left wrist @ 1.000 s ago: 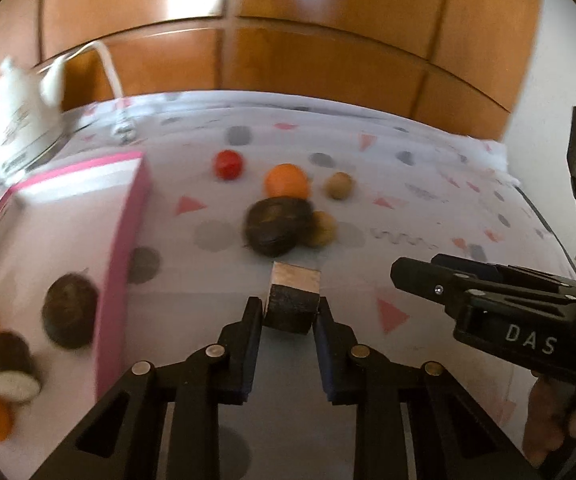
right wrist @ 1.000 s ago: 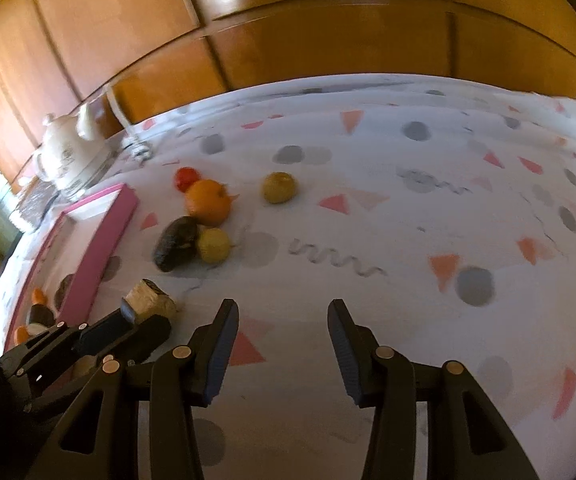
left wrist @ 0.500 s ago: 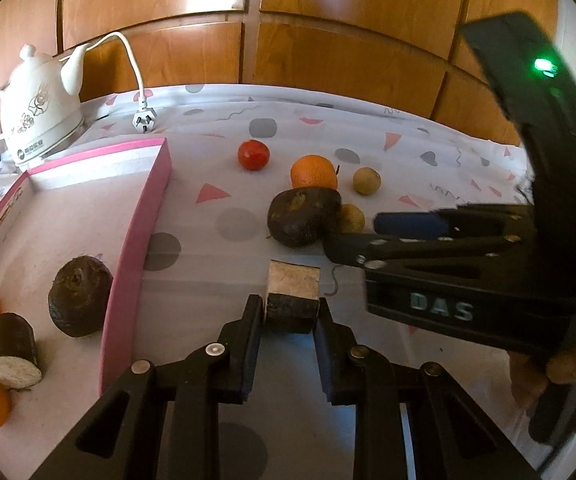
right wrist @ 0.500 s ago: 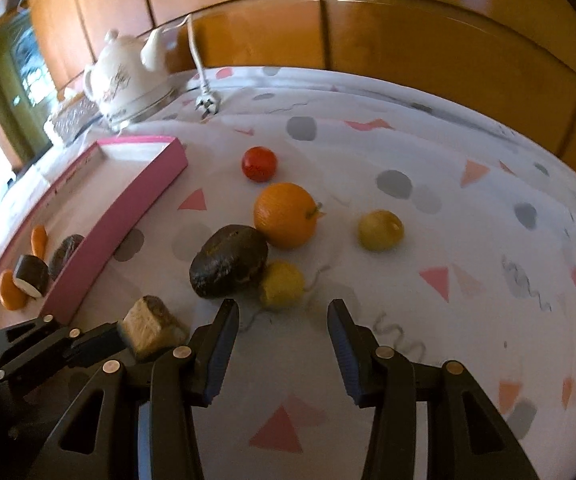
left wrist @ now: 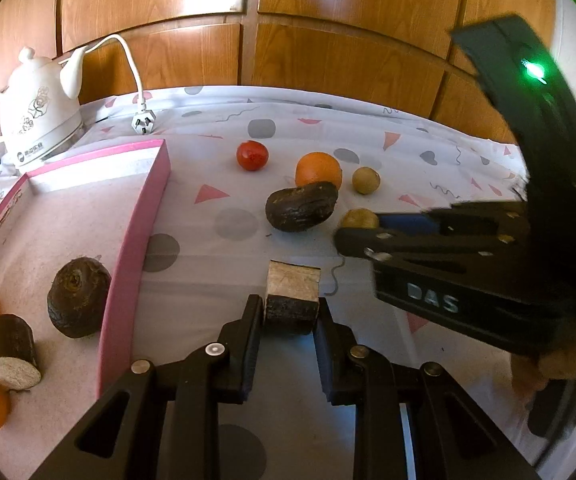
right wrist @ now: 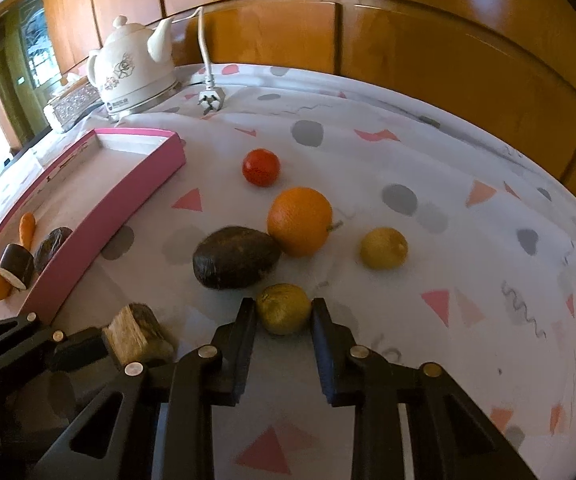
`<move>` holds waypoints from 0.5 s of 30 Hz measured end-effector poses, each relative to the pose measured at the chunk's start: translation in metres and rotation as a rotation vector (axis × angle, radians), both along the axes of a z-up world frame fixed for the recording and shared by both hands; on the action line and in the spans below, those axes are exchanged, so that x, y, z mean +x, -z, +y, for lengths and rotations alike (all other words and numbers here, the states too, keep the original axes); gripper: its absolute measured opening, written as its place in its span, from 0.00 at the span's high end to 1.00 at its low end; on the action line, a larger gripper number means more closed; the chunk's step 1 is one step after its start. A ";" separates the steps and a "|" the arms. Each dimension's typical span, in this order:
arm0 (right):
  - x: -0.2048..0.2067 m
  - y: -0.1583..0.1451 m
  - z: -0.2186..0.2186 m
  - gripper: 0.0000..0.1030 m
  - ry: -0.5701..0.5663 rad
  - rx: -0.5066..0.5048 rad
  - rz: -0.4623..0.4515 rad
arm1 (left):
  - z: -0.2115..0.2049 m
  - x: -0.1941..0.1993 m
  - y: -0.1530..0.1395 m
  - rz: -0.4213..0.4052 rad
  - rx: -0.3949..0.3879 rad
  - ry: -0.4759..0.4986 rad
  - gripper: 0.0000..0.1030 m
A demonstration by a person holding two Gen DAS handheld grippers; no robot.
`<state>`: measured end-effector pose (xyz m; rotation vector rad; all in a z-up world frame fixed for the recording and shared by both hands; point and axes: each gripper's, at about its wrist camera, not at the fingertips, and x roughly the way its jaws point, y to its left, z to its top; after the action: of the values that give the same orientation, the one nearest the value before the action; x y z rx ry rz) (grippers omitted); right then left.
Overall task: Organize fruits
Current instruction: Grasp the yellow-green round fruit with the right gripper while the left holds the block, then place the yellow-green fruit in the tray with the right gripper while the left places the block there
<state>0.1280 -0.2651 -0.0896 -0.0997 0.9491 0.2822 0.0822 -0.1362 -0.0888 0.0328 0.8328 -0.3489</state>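
The left gripper [left wrist: 291, 318] has its fingers closed on a dark-skinned, pale-faced cut chunk of produce [left wrist: 292, 298], held just above the patterned white tablecloth of the table [left wrist: 368, 136], to the right of the shallow pink-walled cardboard tray [left wrist: 135, 236]. The right gripper [right wrist: 283, 316] has its fingers part-open around a small dull yellow-green round fruit [right wrist: 283, 308] that lies on the cloth; whether the pads already touch it I cannot tell. A dark brown oval fruit [right wrist: 235, 258], a round orange [right wrist: 300, 220], a red tomato-like fruit [right wrist: 261, 167] and a small yellow fruit [right wrist: 384, 248] lie loose nearby.

The risks, as I judge them: the round fruit could squirt forward out of a closing grip and knock the dark oval one close beyond it. The chunk is pinched near the fingertips, so a quick swing toward the tray might shake it free. The two grippers sit close together and could clash when either moves.
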 end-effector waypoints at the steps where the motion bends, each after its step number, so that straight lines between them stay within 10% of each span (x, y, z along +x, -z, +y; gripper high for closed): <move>1: -0.003 0.000 -0.003 0.74 0.010 0.007 0.004 | 0.000 0.000 0.000 0.000 0.000 0.000 0.76; 15: -0.068 -0.003 -0.021 0.73 0.173 0.062 0.014 | 0.002 -0.002 -0.004 0.012 -0.001 0.000 0.77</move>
<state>0.0598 -0.2861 -0.0870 0.0412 0.9552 0.1526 0.0800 -0.1347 -0.0853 0.0295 0.8448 -0.3494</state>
